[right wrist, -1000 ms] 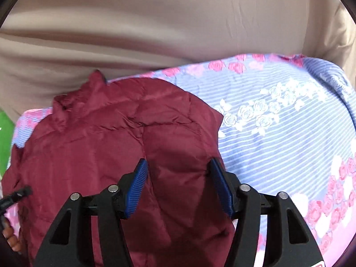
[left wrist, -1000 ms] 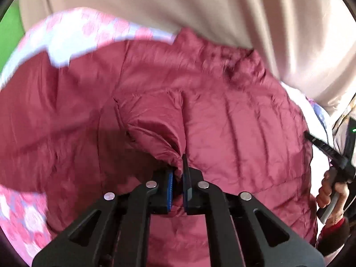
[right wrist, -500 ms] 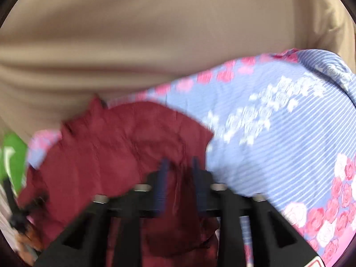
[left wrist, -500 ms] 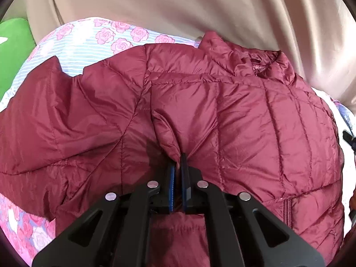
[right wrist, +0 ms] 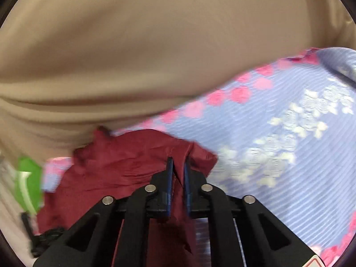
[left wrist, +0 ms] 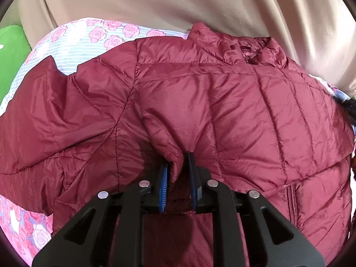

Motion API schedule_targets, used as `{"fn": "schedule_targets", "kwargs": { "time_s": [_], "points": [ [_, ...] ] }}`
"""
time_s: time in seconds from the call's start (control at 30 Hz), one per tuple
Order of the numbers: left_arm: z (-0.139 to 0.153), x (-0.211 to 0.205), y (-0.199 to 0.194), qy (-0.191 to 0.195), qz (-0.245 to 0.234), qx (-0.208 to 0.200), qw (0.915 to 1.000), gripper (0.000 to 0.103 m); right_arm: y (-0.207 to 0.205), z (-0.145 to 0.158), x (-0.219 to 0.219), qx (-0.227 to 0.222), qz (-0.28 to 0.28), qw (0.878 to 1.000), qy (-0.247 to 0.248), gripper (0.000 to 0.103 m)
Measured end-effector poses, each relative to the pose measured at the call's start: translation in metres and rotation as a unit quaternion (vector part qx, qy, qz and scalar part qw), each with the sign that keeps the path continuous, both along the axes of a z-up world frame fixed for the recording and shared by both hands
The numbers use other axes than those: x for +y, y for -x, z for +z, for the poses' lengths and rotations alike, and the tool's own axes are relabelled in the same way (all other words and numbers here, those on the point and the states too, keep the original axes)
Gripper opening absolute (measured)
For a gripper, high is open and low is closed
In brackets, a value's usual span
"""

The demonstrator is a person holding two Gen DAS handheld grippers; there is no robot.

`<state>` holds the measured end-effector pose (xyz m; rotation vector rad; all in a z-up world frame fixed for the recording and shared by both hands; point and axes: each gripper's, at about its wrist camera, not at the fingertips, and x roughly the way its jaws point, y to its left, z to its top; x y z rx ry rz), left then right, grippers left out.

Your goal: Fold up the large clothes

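Jaws of the left gripper (left wrist: 178, 166) stand slightly parted around a sleeve fold of the maroon quilted puffer jacket (left wrist: 233, 102), spread on the floral striped bedsheet (right wrist: 278, 155); the right gripper (right wrist: 177, 166) pinches its edge. Sleeve fold-in seems underway; next, carry the right side across.

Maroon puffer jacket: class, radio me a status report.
Left tool part-open, sleeve fold between its fingers. Right tool shut on maroon puffer jacket edge. Jacket lying on floral bedsheet. Nothing in the way.

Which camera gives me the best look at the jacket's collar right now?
Left wrist: the collar lies sharp and unobstructed at the far edge of the maroon jacket. Right wrist shows only a blurred bump of collar at the jacket's far-left corner.
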<state>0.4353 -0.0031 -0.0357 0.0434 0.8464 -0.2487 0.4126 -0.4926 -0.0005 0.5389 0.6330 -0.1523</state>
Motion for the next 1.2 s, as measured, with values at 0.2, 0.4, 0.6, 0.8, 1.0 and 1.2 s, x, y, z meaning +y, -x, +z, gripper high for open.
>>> {"fn": "schedule_targets", "kwargs": {
  "time_s": [0.2, 0.4, 0.6, 0.8, 1.0, 1.2],
  "points": [
    [-0.004, -0.008, 0.013, -0.037, 0.000, -0.025, 0.9990, 0.019, 0.021, 0.000, 0.002, 0.017, -0.050, 0.998, 0.016, 0.002],
    [-0.006, -0.011, 0.023, -0.058, 0.003, -0.036, 0.9977, 0.019, 0.068, 0.014, 0.072, 0.031, 0.058, 0.992, 0.108, 0.003],
    [-0.006, -0.017, 0.024, -0.056, 0.003, -0.035, 0.9978, 0.019, 0.088, -0.007, 0.089, 0.085, 0.042, 0.980, 0.175, 0.001],
    [-0.006, -0.015, 0.027, -0.057, 0.011, -0.036, 0.9976, 0.023, 0.094, -0.031, 0.078, 0.132, 0.039, 0.974, 0.181, 0.000],
    [0.019, 0.048, 0.053, 0.034, 0.064, -0.035, 0.9968, 0.070, 0.141, 0.000, 0.102, 0.120, 0.036, 0.972, 0.201, 0.006],
    [0.038, 0.198, 0.087, 0.080, 0.193, -0.038, 0.9772, 0.087, 0.207, -0.002, 0.152, 0.104, 0.086, 0.968, 0.210, 0.019]
  ]
}}
